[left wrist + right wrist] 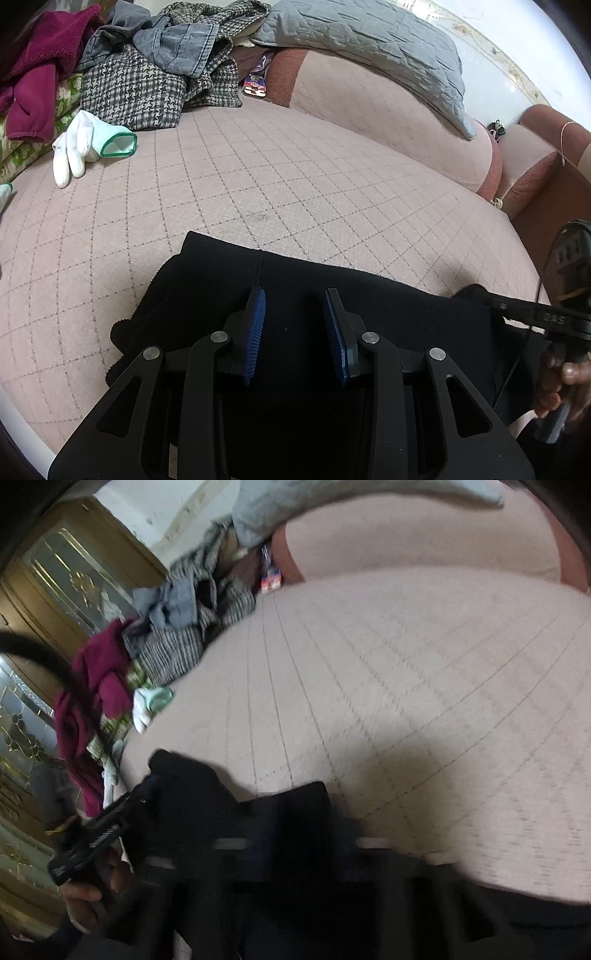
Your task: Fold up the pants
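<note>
Two grippers over black pants on the sofa. Left gripper jaws part-open, cloth beneath, ungripped. Right gripper blurred, jaws seemingly pinched on cloth; thin bite could slip, dragging the fold crooked.

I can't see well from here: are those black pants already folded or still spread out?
Partly folded, it seems: the black pants lie as a compact, layered block on the quilted sofa seat. How many folds, cannot tell.

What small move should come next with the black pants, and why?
Probably lower the left hand-held gripper and close it on the black pants: its jaws stand apart above the cloth, gripping nothing, while the right hand-held gripper looks shut at the pants' other edge, though that view is blurred.
</note>
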`<state>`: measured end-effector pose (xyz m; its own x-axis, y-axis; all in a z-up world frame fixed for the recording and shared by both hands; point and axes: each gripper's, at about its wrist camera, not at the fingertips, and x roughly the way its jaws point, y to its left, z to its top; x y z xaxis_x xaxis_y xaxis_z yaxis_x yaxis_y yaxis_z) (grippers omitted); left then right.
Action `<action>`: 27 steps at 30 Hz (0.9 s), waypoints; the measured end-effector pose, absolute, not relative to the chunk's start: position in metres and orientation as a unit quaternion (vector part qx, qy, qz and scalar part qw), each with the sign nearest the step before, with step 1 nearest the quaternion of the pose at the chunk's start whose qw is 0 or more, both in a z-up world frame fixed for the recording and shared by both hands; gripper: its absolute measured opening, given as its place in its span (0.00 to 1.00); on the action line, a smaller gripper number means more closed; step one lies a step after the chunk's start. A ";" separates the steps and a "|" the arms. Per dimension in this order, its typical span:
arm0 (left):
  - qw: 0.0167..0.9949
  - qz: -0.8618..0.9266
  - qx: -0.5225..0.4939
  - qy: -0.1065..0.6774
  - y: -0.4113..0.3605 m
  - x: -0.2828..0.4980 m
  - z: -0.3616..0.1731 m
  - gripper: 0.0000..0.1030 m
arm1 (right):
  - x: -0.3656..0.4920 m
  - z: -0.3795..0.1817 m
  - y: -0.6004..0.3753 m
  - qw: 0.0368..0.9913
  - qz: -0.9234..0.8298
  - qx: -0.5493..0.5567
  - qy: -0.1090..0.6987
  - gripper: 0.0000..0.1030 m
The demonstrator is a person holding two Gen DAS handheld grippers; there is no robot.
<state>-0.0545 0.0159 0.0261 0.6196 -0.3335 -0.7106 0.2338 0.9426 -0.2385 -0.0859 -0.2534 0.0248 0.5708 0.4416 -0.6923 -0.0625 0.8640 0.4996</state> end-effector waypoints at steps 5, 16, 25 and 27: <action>0.898 -0.160 -0.062 0.404 0.017 -0.055 0.026 0.31 | -0.094 0.037 -0.278 0.869 0.149 0.265 0.390 0.05; 0.900 -0.154 -0.052 0.403 0.014 -0.053 0.024 0.31 | -0.074 0.005 -0.287 0.853 0.107 0.306 0.408 0.05; 0.912 -0.134 -0.022 0.388 0.010 -0.059 0.027 0.31 | -0.068 0.030 -0.295 0.871 0.071 0.301 0.382 0.00; 0.911 -0.132 -0.023 0.390 0.011 -0.057 0.026 0.31 | -0.073 0.028 -0.296 0.869 0.078 0.298 0.387 0.00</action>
<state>-0.0575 0.0111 0.0260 0.6611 -0.2594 -0.7040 0.2230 0.9639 -0.1457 -0.0725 -0.2960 0.0277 0.6880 0.3673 -0.6259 0.0949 0.8095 0.5793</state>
